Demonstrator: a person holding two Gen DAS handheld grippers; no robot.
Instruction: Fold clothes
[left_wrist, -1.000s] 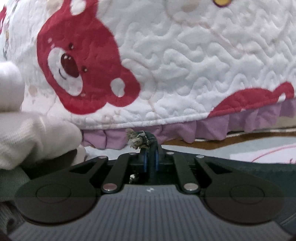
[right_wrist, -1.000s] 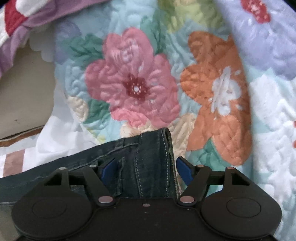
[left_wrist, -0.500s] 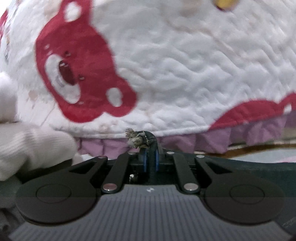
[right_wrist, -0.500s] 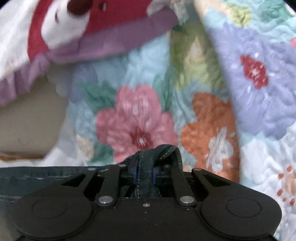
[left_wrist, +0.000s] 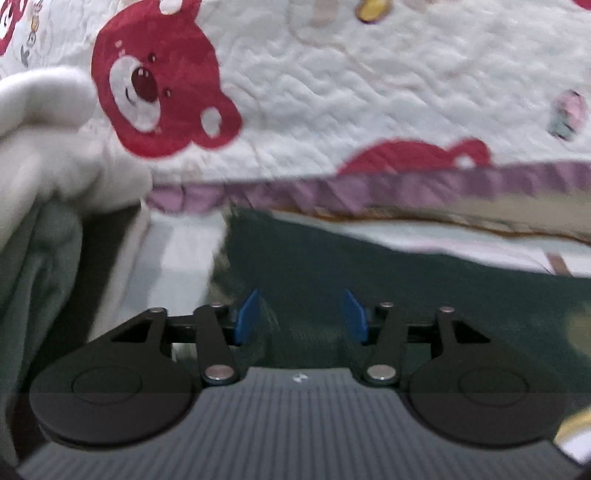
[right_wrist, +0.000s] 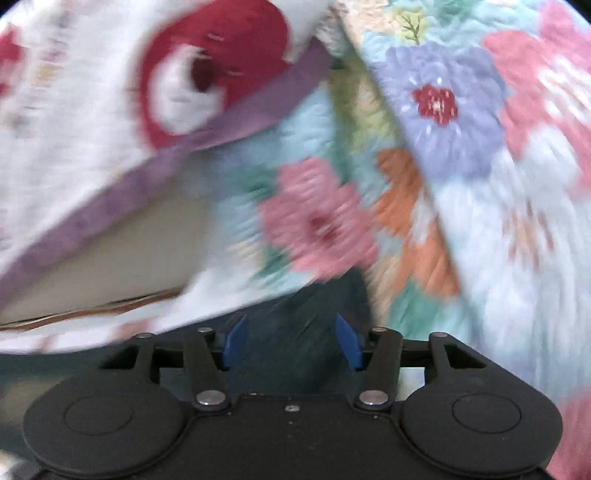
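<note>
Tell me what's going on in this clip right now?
A person with a gripper in each hand is folding dark blue denim jeans on a flower-patterned quilted bedspread. The left gripper and right gripper are both opening, pads clear of the denim beneath them. A white quilt with red bears lies beyond.

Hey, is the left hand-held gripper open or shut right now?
Open and opening: the left hand-held gripper shows its blue pads apart, with the dark jeans lying loose between and beyond them.
</note>
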